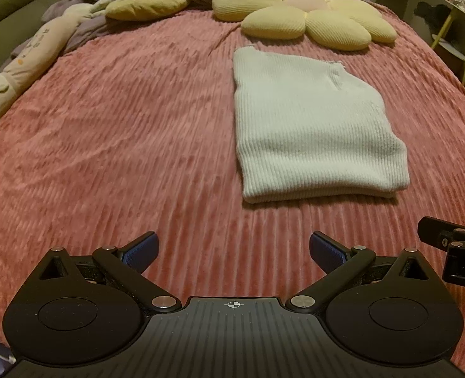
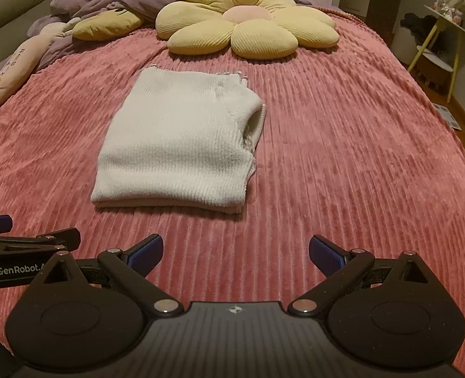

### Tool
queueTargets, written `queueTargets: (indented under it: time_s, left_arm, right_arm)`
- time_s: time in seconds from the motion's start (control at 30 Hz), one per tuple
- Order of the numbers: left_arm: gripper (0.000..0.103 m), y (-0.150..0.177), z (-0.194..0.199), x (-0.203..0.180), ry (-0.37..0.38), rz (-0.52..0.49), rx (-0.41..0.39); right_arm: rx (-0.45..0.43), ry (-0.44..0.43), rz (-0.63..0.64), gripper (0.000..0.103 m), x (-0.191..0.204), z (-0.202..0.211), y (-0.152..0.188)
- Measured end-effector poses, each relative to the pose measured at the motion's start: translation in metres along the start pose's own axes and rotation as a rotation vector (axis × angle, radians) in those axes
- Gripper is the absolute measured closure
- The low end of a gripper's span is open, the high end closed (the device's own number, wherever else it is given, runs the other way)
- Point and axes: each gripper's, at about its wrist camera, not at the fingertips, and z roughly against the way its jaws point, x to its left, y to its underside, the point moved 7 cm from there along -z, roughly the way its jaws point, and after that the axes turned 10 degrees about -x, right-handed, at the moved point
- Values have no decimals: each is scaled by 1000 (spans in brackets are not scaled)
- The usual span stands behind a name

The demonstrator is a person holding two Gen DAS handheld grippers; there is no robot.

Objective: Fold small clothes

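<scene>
Left gripper (image 1: 234, 253): nearest the lens in the left view; jaws spread wide, grasping nothing; it hangs over the blanket (image 1: 122, 145), apart from the cloth; I judge it is drawn back because the fold looks finished.
Right gripper (image 2: 235, 253): also released and empty; it stands just beside the left one, seen at 3 o'clock in the left view.
Sweater (image 2: 178, 145): white ribbed knit, folded to a compact rectangle, flat on the blanket; at 1 o'clock in the left view, at 11 o'clock in the right view.
Long axis: from 6 toward 12 o'clock, away from the grippers; folded edge near, loose frilled hem far.
Pillow (image 2: 248, 22): flower shape, at 12 o'clock behind the sweater, not touching.
</scene>
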Motion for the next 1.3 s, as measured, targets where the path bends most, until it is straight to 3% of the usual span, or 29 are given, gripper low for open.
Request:
queueTargets:
  time_s: [1.3]
  left_arm:
    - [0,0,2,-6,2,-22,-1]
  right_arm:
    - [-17,9,8,4,-1,7,0]
